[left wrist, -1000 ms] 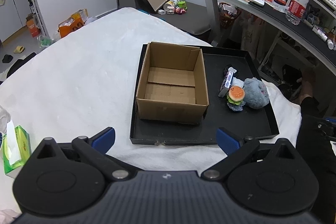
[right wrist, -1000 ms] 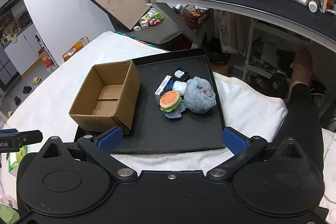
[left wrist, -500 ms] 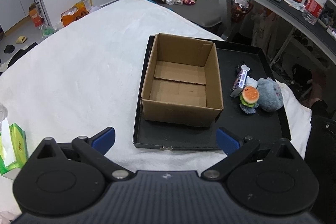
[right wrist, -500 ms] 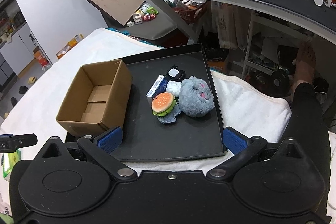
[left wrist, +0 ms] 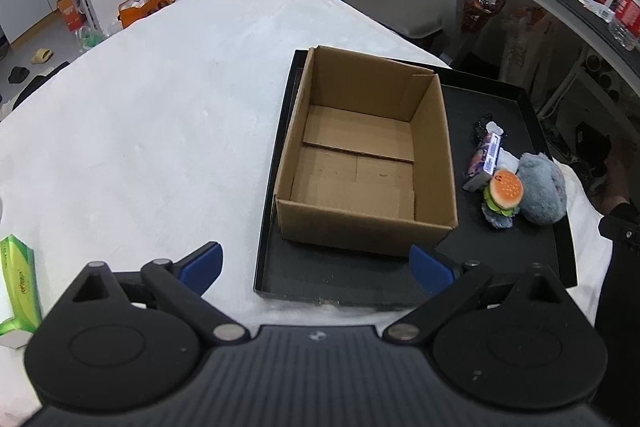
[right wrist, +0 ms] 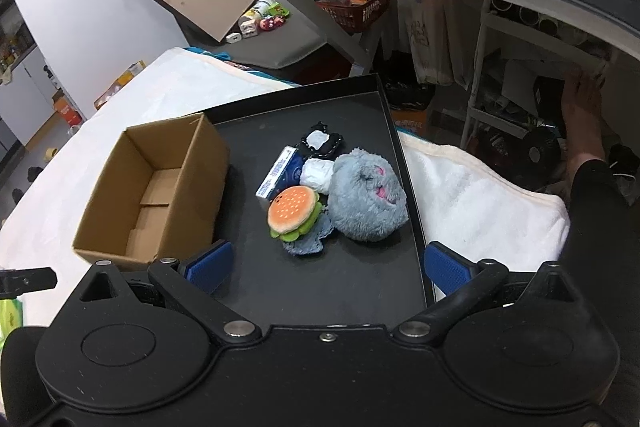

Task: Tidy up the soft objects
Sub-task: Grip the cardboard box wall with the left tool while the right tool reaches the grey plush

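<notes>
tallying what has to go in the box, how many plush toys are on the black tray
2 clear ones: the burger plush and the grey round plush, touching, right of the box. A grey fuzzy piece under the burger may be a third; others may be hidden.

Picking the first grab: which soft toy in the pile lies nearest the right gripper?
The small grey-blue plush under the burger plush; the round grey plush sits farther back.

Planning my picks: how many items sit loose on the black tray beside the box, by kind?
Plush toys: 2, burger and grey ball
Small packets or boxes: 1, blue-and-white
Soft bits: 3, white, black-edged, blue-grey
Total: 6
</notes>
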`<action>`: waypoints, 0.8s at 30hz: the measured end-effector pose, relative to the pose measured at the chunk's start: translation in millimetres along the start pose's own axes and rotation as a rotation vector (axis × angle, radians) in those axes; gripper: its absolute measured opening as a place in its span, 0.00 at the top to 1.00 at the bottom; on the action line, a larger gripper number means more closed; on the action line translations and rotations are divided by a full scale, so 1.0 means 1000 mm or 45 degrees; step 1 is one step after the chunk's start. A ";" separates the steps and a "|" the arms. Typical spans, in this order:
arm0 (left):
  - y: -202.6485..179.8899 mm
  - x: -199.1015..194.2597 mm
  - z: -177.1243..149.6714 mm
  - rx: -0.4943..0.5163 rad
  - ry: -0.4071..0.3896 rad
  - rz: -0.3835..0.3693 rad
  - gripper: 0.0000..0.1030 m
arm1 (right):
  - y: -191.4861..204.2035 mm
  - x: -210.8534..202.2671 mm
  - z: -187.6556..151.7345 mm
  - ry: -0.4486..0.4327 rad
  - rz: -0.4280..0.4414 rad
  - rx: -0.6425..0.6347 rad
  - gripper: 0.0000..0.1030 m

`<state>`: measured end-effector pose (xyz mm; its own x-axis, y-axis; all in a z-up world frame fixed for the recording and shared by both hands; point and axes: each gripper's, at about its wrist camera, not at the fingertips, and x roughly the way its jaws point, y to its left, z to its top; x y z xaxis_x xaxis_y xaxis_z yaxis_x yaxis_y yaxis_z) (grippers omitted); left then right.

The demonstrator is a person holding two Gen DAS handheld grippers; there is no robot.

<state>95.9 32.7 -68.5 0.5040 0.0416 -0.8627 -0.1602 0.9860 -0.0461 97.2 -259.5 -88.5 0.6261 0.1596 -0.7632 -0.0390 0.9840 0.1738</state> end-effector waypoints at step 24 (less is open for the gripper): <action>0.009 0.069 0.034 -0.088 0.015 0.048 0.30 | -0.025 0.088 0.030 0.074 -0.079 0.007 0.04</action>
<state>157.6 50.2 -111.2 0.4866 0.0762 -0.8703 -0.2374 0.9702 -0.0477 176.6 -272.0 -141.1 0.5812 0.1028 -0.8073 0.0025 0.9918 0.1281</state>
